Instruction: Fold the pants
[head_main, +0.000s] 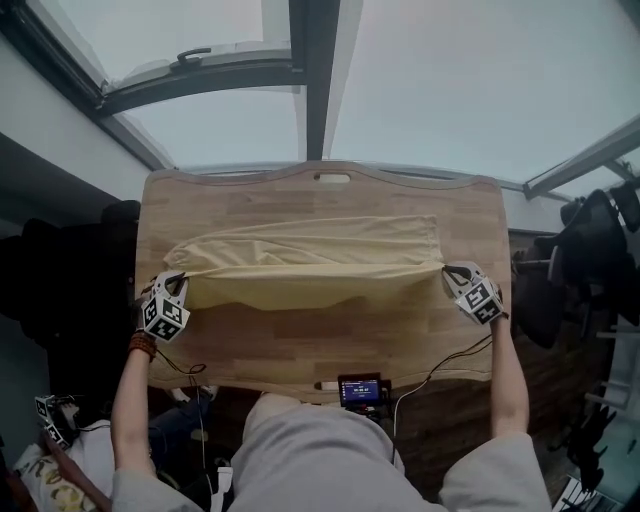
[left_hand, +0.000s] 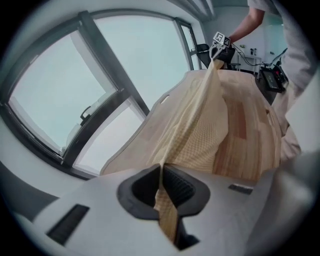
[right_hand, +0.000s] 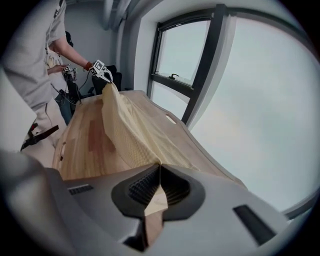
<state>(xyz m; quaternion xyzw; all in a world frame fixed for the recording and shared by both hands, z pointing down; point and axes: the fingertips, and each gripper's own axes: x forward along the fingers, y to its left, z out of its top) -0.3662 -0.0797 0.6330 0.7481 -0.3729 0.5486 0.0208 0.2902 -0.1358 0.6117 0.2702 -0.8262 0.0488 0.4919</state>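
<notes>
Pale yellow pants (head_main: 310, 260) lie across the wooden table (head_main: 320, 340), their near edge lifted and stretched between my two grippers. At the cloth's left end my left gripper (head_main: 178, 283) is shut on the fabric; the left gripper view shows the pants (left_hand: 200, 130) pinched between the dark pads (left_hand: 177, 185) of my left gripper (left_hand: 161, 172). My right gripper (head_main: 450, 272) is shut on the right end. In the right gripper view the cloth (right_hand: 135, 130) runs from my right gripper (right_hand: 159, 172) away to the far gripper (right_hand: 102, 70). The far part of the pants rests flat on the table.
Big windows (head_main: 200, 90) with dark frames sit beyond the table's far edge. A small lit device (head_main: 360, 390) with cables sits at the table's near edge. Dark bags or chairs (head_main: 60, 280) stand left, and more dark gear (head_main: 590, 250) stands right.
</notes>
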